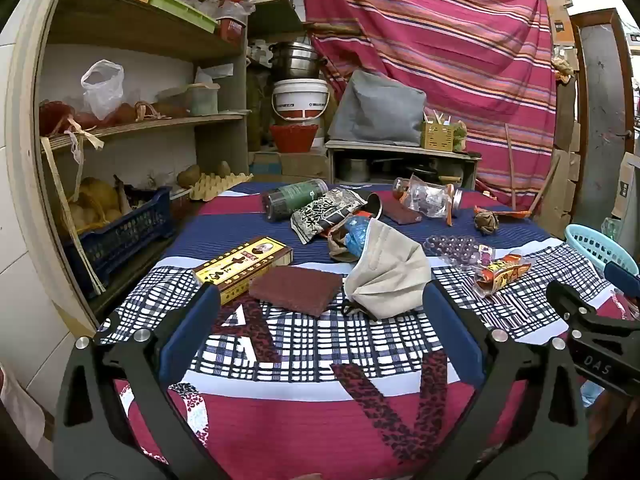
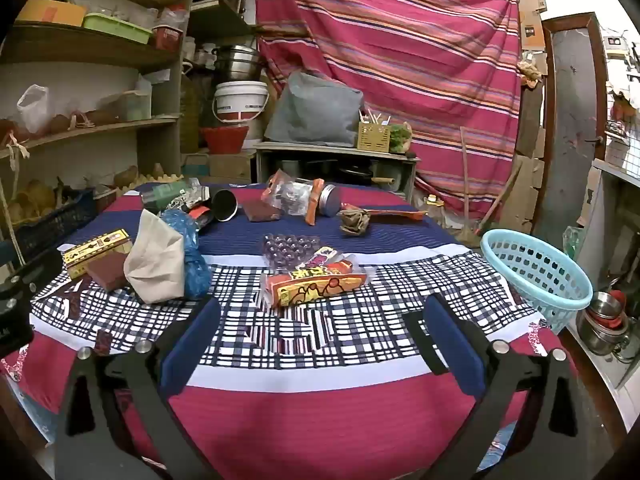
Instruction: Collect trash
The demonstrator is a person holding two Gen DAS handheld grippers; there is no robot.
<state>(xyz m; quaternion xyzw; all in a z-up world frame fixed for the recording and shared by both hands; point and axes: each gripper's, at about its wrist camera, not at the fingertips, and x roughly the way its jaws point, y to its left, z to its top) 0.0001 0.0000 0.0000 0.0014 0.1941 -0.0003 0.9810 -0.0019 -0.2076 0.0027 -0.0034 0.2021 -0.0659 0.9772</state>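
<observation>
Right across the patterned tablecloth (image 1: 304,344) the trash lies scattered, and the crumpled beige face mask (image 1: 390,276) sits about in the middle of it. Just left of the mask lies a flat maroon pad (image 1: 298,288), and touching that pad's far left corner a yellow and brown box (image 1: 244,266). Behind the mask a blue plastic bag (image 1: 358,232) is bunched against it, then a black-and-white printed wrapper (image 1: 324,212) and a dark green jar (image 1: 292,198) on its side. Right of the mask lie a clear blister tray (image 2: 290,248) and an orange snack packet (image 2: 316,284), and farther back a clear jar with a metal lid (image 2: 308,196), tipped over, and a brown crumpled wad (image 2: 354,220). Well to the right of the mask, at the table's edge, a light blue basket (image 2: 536,268) leans outward. The left gripper (image 1: 320,308) hangs over the near cloth just short of the mask and pad, its blue pads spread wide with nothing between them. The right gripper (image 2: 320,312) hovers likewise in front of the snack packet, gaping and gripping nothing. Wooden shelves (image 1: 132,124) stand far left of the mask, a striped red cloth (image 1: 432,52) hangs behind.
</observation>
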